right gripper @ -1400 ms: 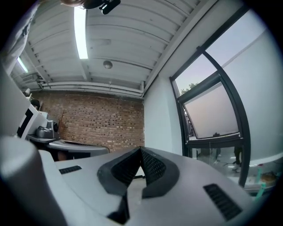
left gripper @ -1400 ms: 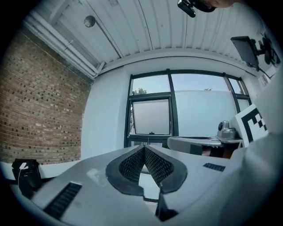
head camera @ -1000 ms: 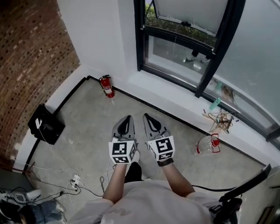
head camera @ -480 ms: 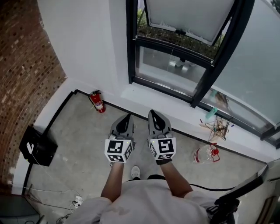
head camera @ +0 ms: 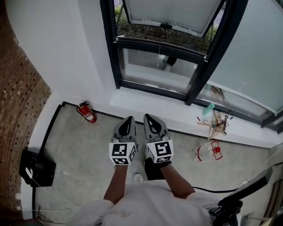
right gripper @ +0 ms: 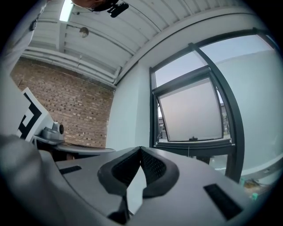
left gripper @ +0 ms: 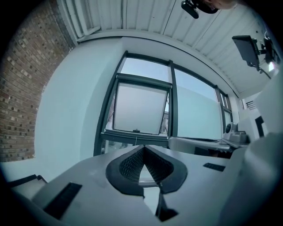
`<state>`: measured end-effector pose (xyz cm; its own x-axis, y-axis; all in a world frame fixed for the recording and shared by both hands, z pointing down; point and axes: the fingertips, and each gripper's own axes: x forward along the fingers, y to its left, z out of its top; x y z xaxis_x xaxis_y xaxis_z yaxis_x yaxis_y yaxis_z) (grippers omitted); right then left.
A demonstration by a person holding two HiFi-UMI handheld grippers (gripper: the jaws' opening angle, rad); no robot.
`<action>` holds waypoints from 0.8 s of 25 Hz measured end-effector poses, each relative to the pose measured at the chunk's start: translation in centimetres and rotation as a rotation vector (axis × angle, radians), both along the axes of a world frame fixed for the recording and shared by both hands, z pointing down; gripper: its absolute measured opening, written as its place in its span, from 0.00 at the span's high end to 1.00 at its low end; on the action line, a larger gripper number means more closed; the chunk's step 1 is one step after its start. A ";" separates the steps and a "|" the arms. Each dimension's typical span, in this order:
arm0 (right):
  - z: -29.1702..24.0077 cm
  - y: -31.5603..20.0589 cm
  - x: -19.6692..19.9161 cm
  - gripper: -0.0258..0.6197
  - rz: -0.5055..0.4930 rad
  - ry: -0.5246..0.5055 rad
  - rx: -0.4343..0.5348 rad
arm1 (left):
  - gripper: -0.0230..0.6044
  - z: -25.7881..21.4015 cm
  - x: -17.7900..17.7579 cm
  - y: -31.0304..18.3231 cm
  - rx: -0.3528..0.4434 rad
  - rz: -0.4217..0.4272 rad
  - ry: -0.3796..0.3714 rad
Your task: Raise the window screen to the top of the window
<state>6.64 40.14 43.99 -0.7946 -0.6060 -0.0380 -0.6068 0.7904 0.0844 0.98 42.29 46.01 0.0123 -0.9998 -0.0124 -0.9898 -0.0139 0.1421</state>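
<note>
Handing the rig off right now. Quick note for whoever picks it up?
Left gripper: shut, empty, held level in front of the body.
Right gripper: shut, empty, right beside the left one.
Window: ahead, across a strip of floor, touched by neither gripper. Its upper sash is tilted open outward. A thin cord hangs at the middle of the lower pane. I can't make out the screen itself.
Done: nothing yet.
Left: step up, probably take the cord, raise the screen to the top.

A red fire extinguisher (head camera: 86, 113) sits on the floor (head camera: 79, 150) to my left; a black box (head camera: 36, 167) lies near the brick wall (head camera: 20, 110). To my right, a clear bottle (head camera: 207, 152) lies beside tangled wooden sticks (head camera: 216, 123).
</note>
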 end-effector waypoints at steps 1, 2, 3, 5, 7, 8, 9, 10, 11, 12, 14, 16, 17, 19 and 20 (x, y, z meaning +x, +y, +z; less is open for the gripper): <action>0.4 -1.5 -0.3 0.96 0.005 -0.002 -0.007 | 0.96 0.4 -0.2 -1.5 -0.007 0.008 -0.001; 0.6 -3.1 -0.7 0.96 0.007 -0.004 -0.010 | 0.96 0.6 -0.5 -3.3 -0.011 0.014 -0.003; 0.6 -4.9 -1.2 0.96 0.007 -0.005 -0.007 | 0.96 0.6 -0.9 -5.2 -0.012 0.018 -0.006; 0.2 -9.0 -2.2 0.96 0.009 -0.009 -0.001 | 0.96 0.0 -1.4 -9.3 -0.008 0.029 -0.028; -1.0 -12.8 -3.4 0.96 0.002 -0.033 0.010 | 0.96 -1.0 -1.7 -13.0 0.003 0.037 -0.056; -1.9 -14.4 -4.1 0.96 -0.009 -0.048 0.025 | 0.96 -1.6 -2.1 -14.7 0.012 0.035 -0.066; -2.6 -15.8 -4.8 0.96 -0.021 -0.058 0.041 | 0.96 -2.1 -2.8 -16.4 0.019 0.026 -0.072; -3.3 -17.2 -5.3 0.96 -0.030 -0.063 0.054 | 0.96 -2.5 -3.7 -18.1 0.022 0.014 -0.074; -3.7 -18.4 -5.6 0.96 -0.033 -0.064 0.059 | 0.96 -2.9 -4.6 -19.6 0.024 -0.001 -0.073; -3.9 -19.8 -5.6 0.96 -0.029 -0.061 0.055 | 0.96 -3.2 -5.5 -21.0 0.025 -0.017 -0.068; -3.2 -22.8 -5.0 0.96 -0.006 -0.051 0.027 | 0.96 -3.5 -6.7 -23.6 0.028 -0.036 -0.057; -1.6 -26.1 -4.7 0.96 0.021 -0.042 -0.030 | 0.96 -3.0 -6.8 -26.3 0.009 -0.027 -0.053; -0.8 -27.4 -4.8 0.96 0.028 -0.033 -0.060 | 0.96 -2.5 -6.6 -27.6 -0.009 -0.013 -0.051; 0.1 -29.1 -5.3 0.96 0.028 -0.016 -0.085 | 0.96 -1.3 -6.3 -30.1 -0.042 0.023 -0.042; 0.2 -29.9 -5.7 0.96 0.028 -0.013 -0.081 | 0.96 -0.9 -6.4 -31.4 -0.052 0.043 -0.038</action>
<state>0.89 10.28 44.19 -0.7772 -0.6292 0.0018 -0.6291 0.7772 0.0132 -5.40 10.93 45.09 0.0544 -0.9977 0.0409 -0.9931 -0.0498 0.1059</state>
